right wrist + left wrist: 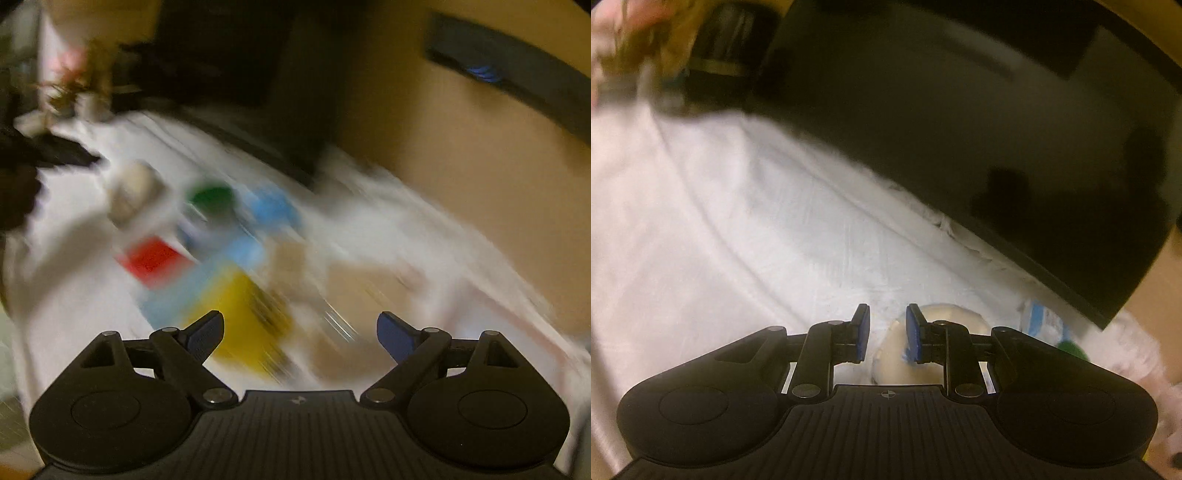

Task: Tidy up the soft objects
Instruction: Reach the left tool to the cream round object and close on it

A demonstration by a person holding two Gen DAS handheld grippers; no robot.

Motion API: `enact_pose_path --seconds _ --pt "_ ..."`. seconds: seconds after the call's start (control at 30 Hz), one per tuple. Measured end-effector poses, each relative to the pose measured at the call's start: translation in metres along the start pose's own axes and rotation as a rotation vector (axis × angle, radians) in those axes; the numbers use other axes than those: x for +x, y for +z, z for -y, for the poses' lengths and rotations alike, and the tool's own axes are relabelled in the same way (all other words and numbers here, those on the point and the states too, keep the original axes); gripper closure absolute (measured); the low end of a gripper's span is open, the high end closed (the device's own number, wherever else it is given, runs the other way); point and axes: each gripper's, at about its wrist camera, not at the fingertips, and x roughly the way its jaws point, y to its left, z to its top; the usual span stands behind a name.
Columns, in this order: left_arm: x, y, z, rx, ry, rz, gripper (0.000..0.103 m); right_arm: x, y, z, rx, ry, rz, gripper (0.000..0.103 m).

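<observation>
My left gripper point(886, 332) has its blue pads close together, and a cream soft lump point(892, 363) sits low between them and bulges out past the right pad. The lump looks sharp while the white cloth point(738, 229) under it smears, so it seems to be carried. My right gripper point(301, 332) stands wide open with nothing between its fingers. It hangs over a blurred heap of soft things: a red one point(155, 258), a green one point(210, 197), a blue one point(271, 206), a yellow one point(243, 306) and a tan one point(362, 288).
A large dark panel point(960, 129) stands along the cloth's far edge. A blue-and-white packet point(1043, 325) and a green thing point(1071, 349) lie at its right end. Blurred clutter point(70, 88) sits at the far left corner. A tan wall point(443, 147) lies to the right.
</observation>
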Motion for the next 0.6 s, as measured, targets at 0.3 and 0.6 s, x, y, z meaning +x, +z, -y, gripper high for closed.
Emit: enact_pose_path --seconds 0.3,0.6 --pt "0.047 0.008 -0.052 -0.229 -0.300 -0.174 0.077 0.125 0.100 -0.102 0.016 0.253 -0.052 0.072" --pt "0.027 -0.008 -0.054 -0.103 -0.508 -0.302 0.065 0.176 0.105 -0.117 0.057 0.302 -0.115 0.077"
